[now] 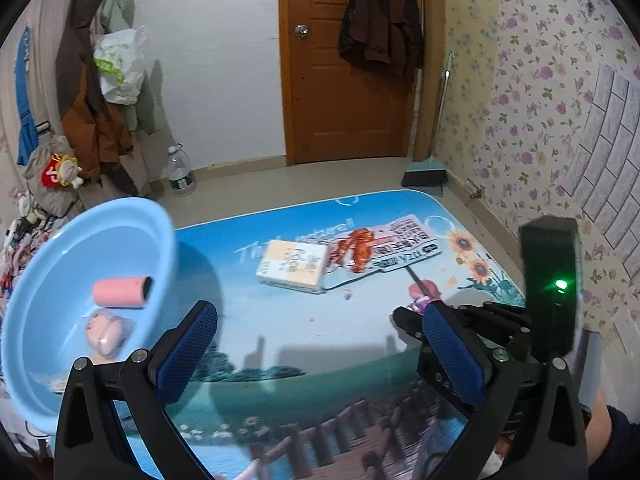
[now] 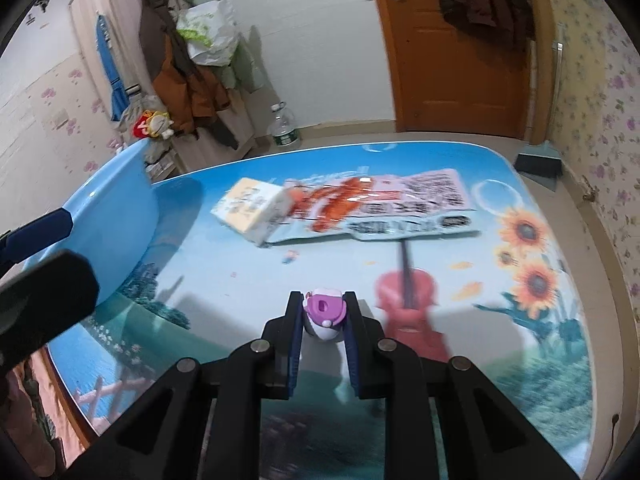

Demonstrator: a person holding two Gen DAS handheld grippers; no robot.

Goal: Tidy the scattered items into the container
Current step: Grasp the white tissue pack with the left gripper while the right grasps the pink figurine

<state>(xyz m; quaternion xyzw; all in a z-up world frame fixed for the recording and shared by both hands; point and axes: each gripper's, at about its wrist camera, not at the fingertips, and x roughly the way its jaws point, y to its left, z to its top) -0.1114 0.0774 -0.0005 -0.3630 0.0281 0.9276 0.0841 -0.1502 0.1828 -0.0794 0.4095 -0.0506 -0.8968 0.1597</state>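
Note:
A light blue basin (image 1: 48,360) stands at the table's left edge and holds a pink roll (image 1: 120,292) and a pink toy (image 1: 106,334); its wall also shows in the right wrist view (image 2: 116,216). My left gripper (image 1: 320,344) is open and empty above the table, right of the basin. My right gripper (image 2: 323,312) is shut on a small purple and white toy (image 2: 325,312), held just above the table; it shows at the right of the left wrist view (image 1: 416,312). A yellow-white tissue pack (image 1: 292,266) and a snack packet (image 1: 384,248) lie mid-table.
The table (image 2: 400,264) has a printed landscape cover. Beyond it are a wooden door (image 1: 344,60), a broom (image 1: 426,176), a water bottle (image 1: 180,170) on the floor and coats (image 1: 84,92) hanging at left. A floral wall (image 1: 560,80) runs along the right.

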